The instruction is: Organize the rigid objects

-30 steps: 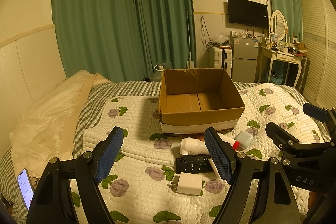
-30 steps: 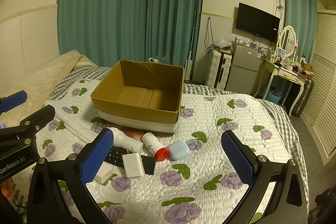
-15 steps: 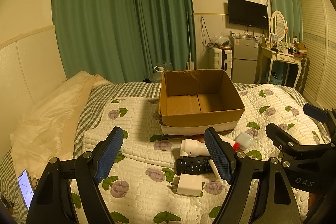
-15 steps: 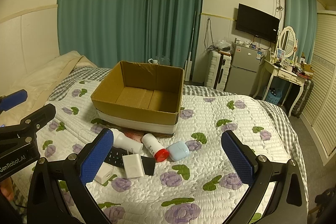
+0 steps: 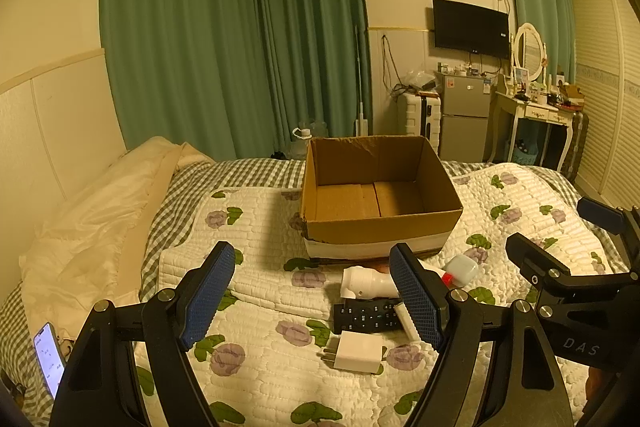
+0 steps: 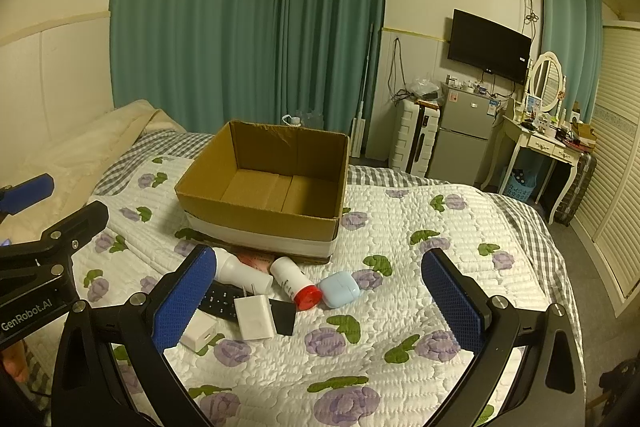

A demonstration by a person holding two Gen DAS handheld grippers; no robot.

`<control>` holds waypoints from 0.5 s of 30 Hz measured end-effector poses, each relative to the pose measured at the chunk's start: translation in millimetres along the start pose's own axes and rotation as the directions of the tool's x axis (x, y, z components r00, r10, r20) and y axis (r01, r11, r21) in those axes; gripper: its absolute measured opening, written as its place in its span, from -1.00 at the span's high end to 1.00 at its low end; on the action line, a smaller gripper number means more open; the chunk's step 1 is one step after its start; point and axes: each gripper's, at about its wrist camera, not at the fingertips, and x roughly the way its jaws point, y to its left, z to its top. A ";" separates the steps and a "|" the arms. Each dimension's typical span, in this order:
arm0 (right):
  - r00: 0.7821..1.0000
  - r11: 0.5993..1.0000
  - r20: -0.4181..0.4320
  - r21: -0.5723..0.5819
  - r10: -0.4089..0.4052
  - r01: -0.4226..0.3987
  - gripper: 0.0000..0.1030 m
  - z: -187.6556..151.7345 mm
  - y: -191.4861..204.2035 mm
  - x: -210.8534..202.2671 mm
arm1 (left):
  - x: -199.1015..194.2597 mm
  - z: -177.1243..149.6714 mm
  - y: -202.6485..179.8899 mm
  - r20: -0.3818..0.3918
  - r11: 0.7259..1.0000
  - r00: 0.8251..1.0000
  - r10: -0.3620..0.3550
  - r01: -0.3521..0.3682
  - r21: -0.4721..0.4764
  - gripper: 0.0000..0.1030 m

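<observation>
Cardboard box (image 6: pixel 264 187) sits open and empty on the floral quilt (image 6: pixel 420 227) of the bed. In front of it lie a white bottle (image 6: pixel 240 273), a red-capped bottle (image 6: pixel 294 283), a blue case (image 6: pixel 340 289), a black remote (image 5: pixel 368 315) and two white chargers (image 6: pixel 254 317). The left claw (image 5: pixel 316 299) and right claw (image 6: pixel 320 303) both hover spread wide above the quilt, gripping nothing.

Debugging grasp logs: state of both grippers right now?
Left gripper: open, holding nothing, above the quilt.
Right gripper: open, holding nothing, above the pile in front of the cardboard box.
</observation>
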 end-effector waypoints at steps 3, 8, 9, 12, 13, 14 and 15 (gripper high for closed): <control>1.000 1.000 0.001 -0.002 -0.002 0.002 -1.00 0.2 0.2 -2.4 | -0.6 -1.0 0.4 -0.001 1.000 1.000 0.003 -0.003 -0.002 -0.60; 1.000 1.000 -0.020 -0.005 0.007 -0.007 -1.00 -6.0 0.8 3.6 | 12.1 -12.0 0.9 -0.039 1.000 0.999 0.007 -0.007 0.004 -0.60; 0.999 1.000 -0.035 -0.004 0.010 -0.011 -1.00 -8.7 0.8 8.0 | 17.6 -16.0 0.5 -0.054 1.000 0.998 0.008 -0.008 0.007 -0.60; 0.996 1.000 -0.083 -0.003 0.016 -0.017 -1.00 -18.8 0.6 22.8 | 35.1 -31.7 -1.7 -0.110 1.000 0.994 0.006 -0.004 0.019 -0.60; 0.994 1.000 -0.105 -0.005 0.016 -0.017 -1.00 -22.9 0.9 29.3 | 41.9 -38.7 -3.0 -0.134 1.000 0.991 0.004 0.000 0.025 -0.60; 0.993 1.000 -0.119 -0.007 0.016 -0.017 -1.00 -26.8 1.4 33.8 | 49.9 -47.2 -4.7 -0.163 1.000 0.987 0.000 0.005 0.031 -0.60; 0.990 1.000 -0.137 -0.009 0.015 -0.016 -1.00 -30.2 1.8 39.2 | 56.6 -54.1 -6.4 -0.188 0.999 0.982 -0.003 0.010 0.037 -0.60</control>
